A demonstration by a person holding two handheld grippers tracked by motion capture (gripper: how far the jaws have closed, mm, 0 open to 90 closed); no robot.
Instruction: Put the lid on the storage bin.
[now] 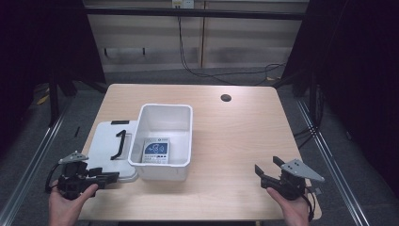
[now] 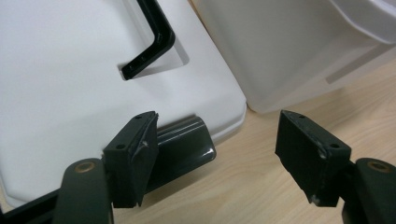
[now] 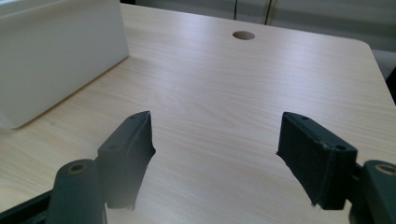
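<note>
The white lid (image 1: 106,141) lies flat on the table (image 1: 235,141), touching the left side of the white bin (image 1: 167,134). It has a black handle (image 1: 120,143) and a black latch (image 2: 184,144) at its near edge. The left gripper (image 1: 110,178), jaws released, sits at that near corner; the latch lies against one jaw. The right gripper (image 1: 267,170), also released, hovers near-right, well apart. In the bin lies a blue-and-white packet (image 1: 156,150); its print is too small to read.
</note>
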